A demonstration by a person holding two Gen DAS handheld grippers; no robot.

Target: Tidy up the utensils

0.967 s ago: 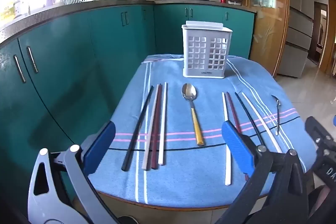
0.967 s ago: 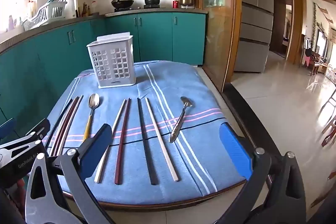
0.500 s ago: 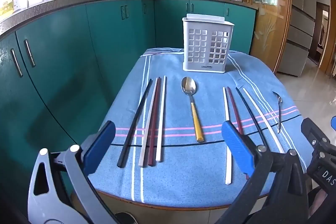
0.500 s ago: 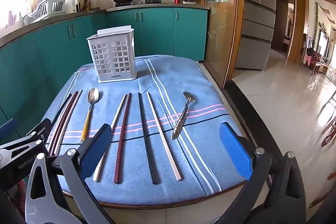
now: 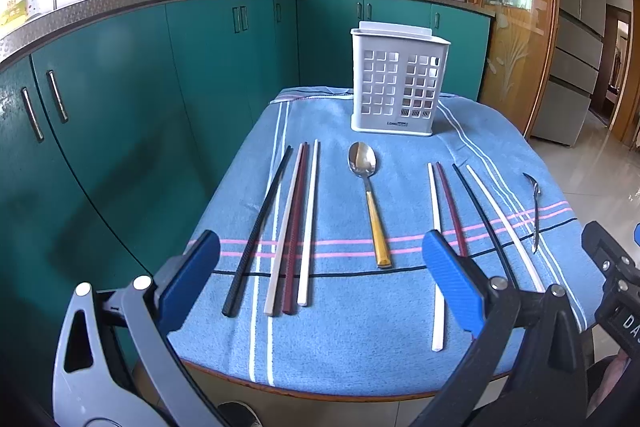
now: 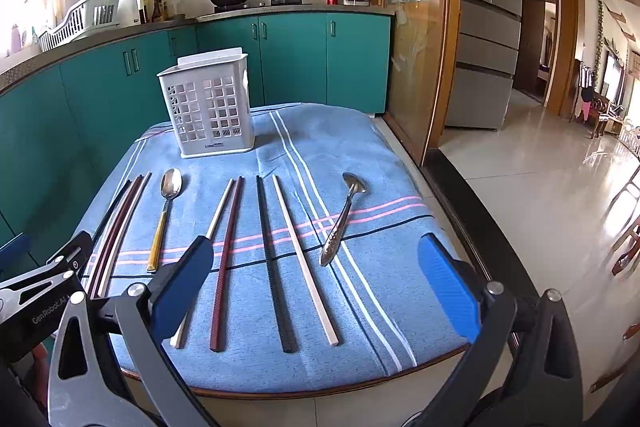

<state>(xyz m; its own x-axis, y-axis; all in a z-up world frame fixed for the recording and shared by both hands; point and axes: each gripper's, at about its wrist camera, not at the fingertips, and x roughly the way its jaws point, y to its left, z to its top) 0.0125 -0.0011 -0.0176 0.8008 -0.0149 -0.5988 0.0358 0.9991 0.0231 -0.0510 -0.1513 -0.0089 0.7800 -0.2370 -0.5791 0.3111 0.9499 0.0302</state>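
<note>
Nearest the cameras, the left hand-held gripper (image 5: 320, 279) and the right hand-held gripper (image 6: 316, 279) both hang at the near edge of the worktop (image 5: 360, 393) with their blue pads spread wide and nothing between them. Just beyond them, on the blue striped cloth (image 5: 360, 327), every utensil lies flat and loose. At the left sits a tight group of four chopsticks (image 5: 286, 227), black, pale, dark red and white. Beside it lies a gold-handled spoon (image 5: 370, 199), bowl pointing away. Then comes a second set of four chopsticks (image 6: 264, 251), spaced a little wider, and at the far right a small steel spoon (image 6: 342, 219). At the back of the cloth stands the white perforated holder (image 5: 396, 83), upright and well apart from the utensils; nothing shows above its rim, so it appears empty. Judging by this, the sorting has not begun: no piece is gripped or stowed, and all eight chopsticks and both spoons are likely left to go into the holder.
</note>
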